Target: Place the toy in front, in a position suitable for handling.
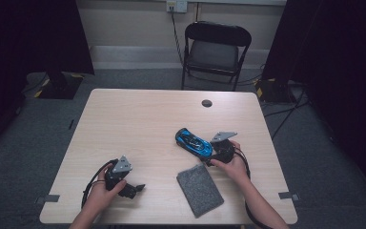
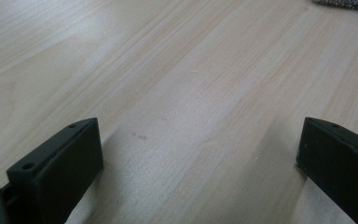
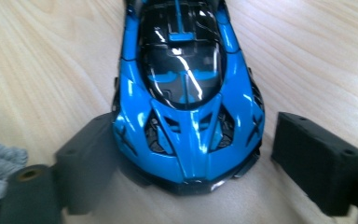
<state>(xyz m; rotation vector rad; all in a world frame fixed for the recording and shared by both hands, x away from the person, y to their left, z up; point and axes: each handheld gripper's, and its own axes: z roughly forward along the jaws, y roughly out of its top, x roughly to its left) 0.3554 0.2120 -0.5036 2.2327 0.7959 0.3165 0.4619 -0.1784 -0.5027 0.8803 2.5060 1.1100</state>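
between right gripper (image 3: 186,158) jaws: blue toy car (image 3: 186,102) nose, left jaw touching, right jaw apart, not clamped.

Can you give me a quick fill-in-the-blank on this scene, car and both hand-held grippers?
1. The toy car sits between the jaws of the ____ hand-held gripper.
2. The car's body is mostly ____ with black parts.
3. The grey cloth lies flat on the ____, nearer the person than the car.
4. The left hand-held gripper has its jaws ____, with only bare wood between them.

Missing words: right; blue; table; open
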